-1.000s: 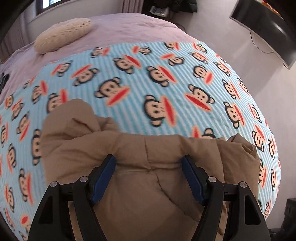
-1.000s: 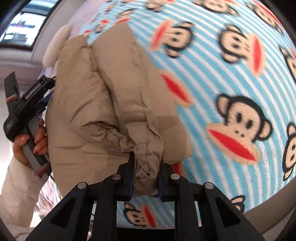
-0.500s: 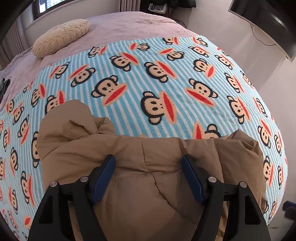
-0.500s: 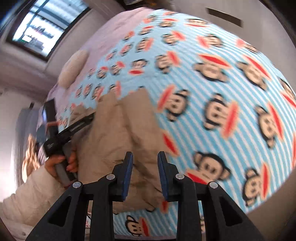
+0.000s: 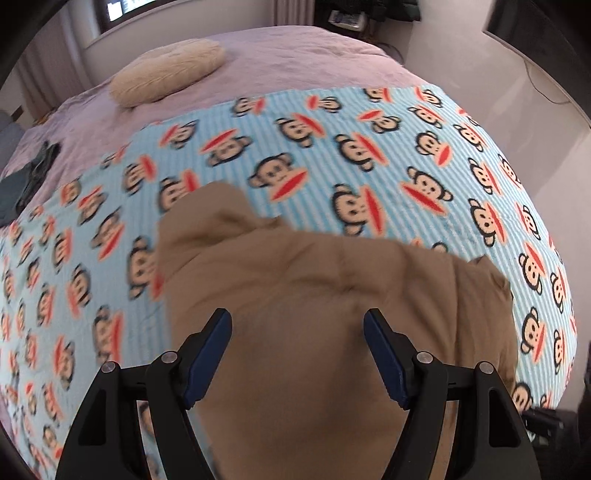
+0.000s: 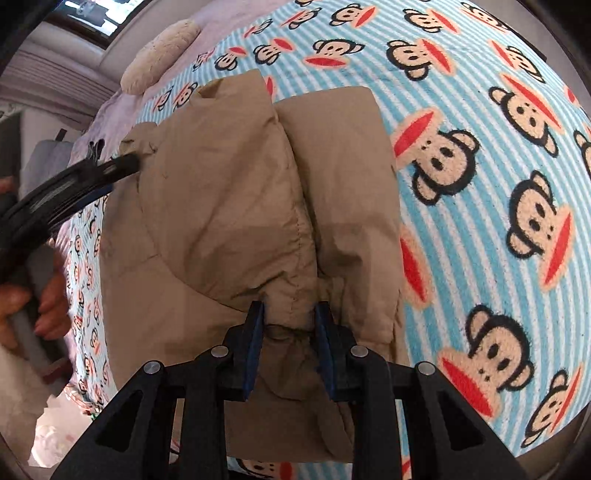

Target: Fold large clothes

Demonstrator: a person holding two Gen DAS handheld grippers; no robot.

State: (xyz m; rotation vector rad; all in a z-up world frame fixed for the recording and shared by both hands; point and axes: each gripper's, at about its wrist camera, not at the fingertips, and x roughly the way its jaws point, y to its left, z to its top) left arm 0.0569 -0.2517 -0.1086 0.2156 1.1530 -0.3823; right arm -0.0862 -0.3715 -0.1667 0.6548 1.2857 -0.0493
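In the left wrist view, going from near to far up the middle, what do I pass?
Left hand-held gripper → tan padded garment → monkey-print striped blanket → lilac bedspread with the cream cushion → far wall.

From the left wrist we look steeply down past the fingers, close over the jacket (image 5: 332, 295), toward the far pillow (image 5: 166, 70). From the right wrist we look down closer still; both views share the jacket (image 6: 236, 192), the blanket (image 6: 480, 110) and the pillow (image 6: 162, 48).
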